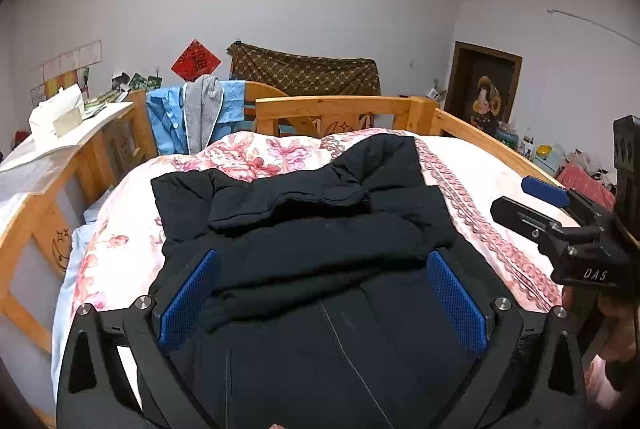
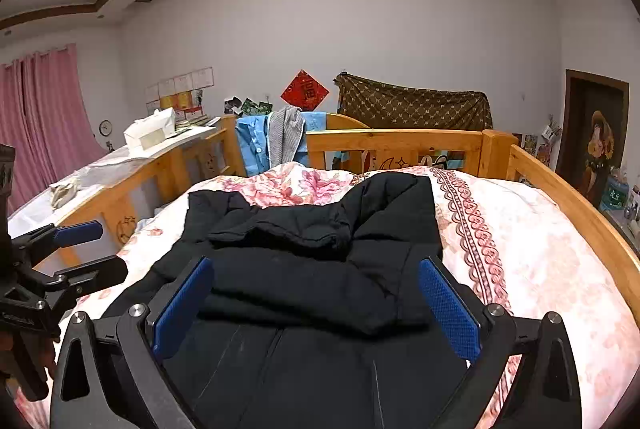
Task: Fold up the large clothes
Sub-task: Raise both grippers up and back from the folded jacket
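Wooden bed [image 2: 400, 140] w/ floral quilt [image 2: 532, 253]. Black jacket [image 1: 320, 229] lies on quilt, centre-left, sleeves folded across its body. Blue shirt [image 1: 164, 117] hangs over the bed rail beyond. Left hand-held gripper [image 1: 324, 297] above jacket: jaws wide apart, nothing btwn pads. Right hand-held gripper [image 2: 316, 305]: same, jaws spread, holding nothing.

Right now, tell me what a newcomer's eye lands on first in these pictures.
First, the bulky black padded jacket, lying partly folded in the middle of the pink floral quilt on the wooden-railed bed. Next, the blue-padded left gripper and right gripper, both wide open above the jacket and holding nothing. Behind, a red diamond-shaped paper decoration hangs on the white wall.
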Available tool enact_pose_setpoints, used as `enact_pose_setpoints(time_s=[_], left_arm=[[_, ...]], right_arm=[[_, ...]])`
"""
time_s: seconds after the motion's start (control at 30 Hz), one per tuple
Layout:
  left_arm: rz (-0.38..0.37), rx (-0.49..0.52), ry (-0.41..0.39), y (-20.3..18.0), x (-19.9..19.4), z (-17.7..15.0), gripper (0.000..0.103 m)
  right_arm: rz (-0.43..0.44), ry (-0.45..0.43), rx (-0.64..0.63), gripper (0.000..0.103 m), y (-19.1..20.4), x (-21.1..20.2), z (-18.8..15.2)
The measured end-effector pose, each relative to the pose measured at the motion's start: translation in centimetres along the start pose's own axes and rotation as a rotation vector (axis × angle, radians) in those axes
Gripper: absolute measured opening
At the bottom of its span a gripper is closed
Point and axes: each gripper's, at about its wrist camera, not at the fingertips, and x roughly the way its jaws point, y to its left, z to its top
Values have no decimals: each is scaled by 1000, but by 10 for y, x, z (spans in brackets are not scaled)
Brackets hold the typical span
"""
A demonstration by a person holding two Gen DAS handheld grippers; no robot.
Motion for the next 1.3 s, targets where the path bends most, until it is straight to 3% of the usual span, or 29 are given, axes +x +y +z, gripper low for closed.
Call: enact_pose_setpoints(time_s=[0.4,0.67,0.87,1.13,1.3], left_arm=[[32,57,-70,-37,-105,-38,102],[53,92,-83,-61,-157,-79,102],[56,97,-23,-67,-162,-108,102],[30,104,116,-69,-151,-144,102],[62,130,172,-68,-139,-161,102]], right_arm=[[21,-18,-20,103,37,-109,-29],[72,4,-86,103,66,-157,-64],[82,19,-115,103,69,-172,-82],[89,192,-134,103,60,-151,-113],[104,257,-131,103,56,-142,-131]])
